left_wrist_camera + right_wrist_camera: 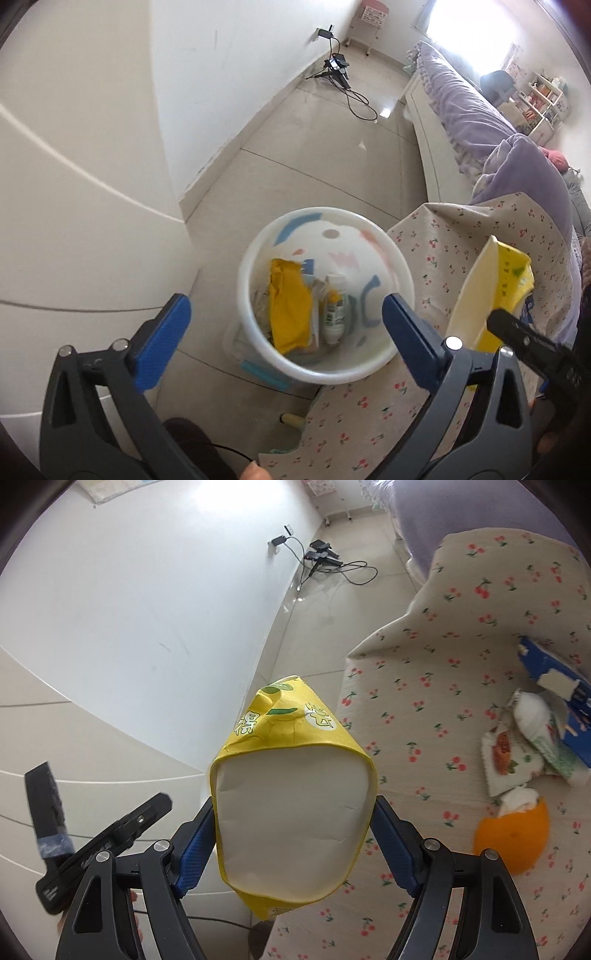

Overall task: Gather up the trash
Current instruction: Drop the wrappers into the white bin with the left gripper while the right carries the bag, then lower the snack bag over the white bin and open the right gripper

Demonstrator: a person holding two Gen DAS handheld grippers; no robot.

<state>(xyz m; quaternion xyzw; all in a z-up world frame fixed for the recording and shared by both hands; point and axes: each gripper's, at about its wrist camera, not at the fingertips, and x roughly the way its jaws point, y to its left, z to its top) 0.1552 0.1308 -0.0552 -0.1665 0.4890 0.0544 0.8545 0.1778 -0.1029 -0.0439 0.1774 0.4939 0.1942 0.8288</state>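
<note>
your left tool (pixel 286 334) hangs wide open with nothing between its blue pads, poised right over the white bin (pixel 397 254) – a sensible spot for dropping things straight in. down in the bin lie a yellow wrapper (pixel 288 310) and a small white bottle (pixel 334 308), already collected. your right tool (pixel 293 827) is clamped on a crushed yellow paper cup (pixel 291 797), pads pressing its sides, mouth facing the camera; it hovers over the edge of the cherry-print desk (pixel 424 709), just beside the bin, so i'd judge the cup goes in next. farther across the desk more trash waits – an orange peel (pixel 511 836) with a tissue in it, a snack wrapper (pixel 504 760), a white pouch (pixel 532 716) and a torn blue box (pixel 550 675).
</note>
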